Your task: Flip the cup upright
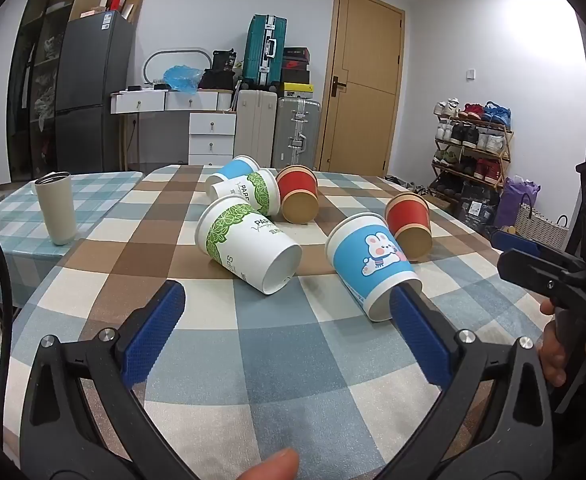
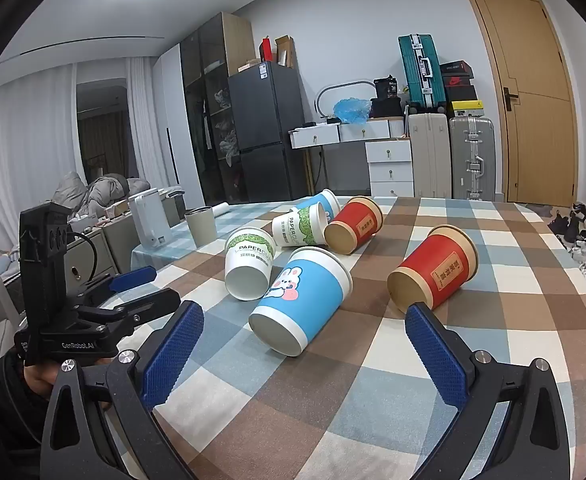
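Several paper cups lie on their sides on the checked tablecloth point(image 1: 253, 352). Nearest are a blue rabbit cup point(image 1: 369, 260) point(image 2: 301, 300), a white and green cup point(image 1: 249, 242) point(image 2: 249, 262) and a red cup point(image 1: 409, 224) point(image 2: 437, 272). Further back lie another red cup point(image 1: 297, 194) point(image 2: 355, 224), a second green cup point(image 1: 249, 196) point(image 2: 299, 226) and a second blue cup point(image 1: 233, 170) point(image 2: 325, 200). My left gripper point(image 1: 289, 300) is open and empty, short of the green and rabbit cups. My right gripper point(image 2: 305, 320) is open and empty, with the rabbit cup's base between its fingertips.
A grey tumbler point(image 1: 55, 208) point(image 2: 200, 222) stands upright on the adjoining table at the left, near a white kettle point(image 2: 149, 220). The right gripper's body point(image 1: 553, 276) shows at the right edge of the left view; the left gripper's body point(image 2: 93, 312) at the left of the right view.
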{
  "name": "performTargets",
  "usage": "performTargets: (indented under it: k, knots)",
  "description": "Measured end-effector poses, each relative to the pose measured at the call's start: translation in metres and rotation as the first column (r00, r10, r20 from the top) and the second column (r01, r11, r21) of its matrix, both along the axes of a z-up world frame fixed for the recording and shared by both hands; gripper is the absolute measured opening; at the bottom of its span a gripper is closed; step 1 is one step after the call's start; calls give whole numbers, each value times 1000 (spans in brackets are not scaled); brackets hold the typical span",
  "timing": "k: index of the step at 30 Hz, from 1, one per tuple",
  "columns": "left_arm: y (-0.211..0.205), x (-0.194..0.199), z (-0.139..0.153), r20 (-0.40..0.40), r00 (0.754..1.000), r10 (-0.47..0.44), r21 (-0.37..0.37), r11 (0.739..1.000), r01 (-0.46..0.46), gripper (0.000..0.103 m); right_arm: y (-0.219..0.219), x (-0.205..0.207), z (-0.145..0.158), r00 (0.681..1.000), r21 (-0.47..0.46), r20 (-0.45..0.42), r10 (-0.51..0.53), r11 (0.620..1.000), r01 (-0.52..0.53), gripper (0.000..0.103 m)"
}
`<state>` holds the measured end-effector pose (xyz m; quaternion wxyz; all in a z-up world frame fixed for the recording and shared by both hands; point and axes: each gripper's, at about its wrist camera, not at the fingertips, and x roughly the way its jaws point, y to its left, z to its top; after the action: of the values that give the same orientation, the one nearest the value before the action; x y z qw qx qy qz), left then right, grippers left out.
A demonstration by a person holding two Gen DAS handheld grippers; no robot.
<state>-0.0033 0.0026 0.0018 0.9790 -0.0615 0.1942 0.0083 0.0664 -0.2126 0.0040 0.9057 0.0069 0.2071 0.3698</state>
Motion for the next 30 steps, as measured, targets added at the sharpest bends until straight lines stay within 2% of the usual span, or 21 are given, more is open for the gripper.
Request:
performTargets:
  k: [30]
  knots:
    - [4,2,0,0,1000,-3,5,1000,3,102,-3,2,0,1000,6,-3,-7,1000,7,103]
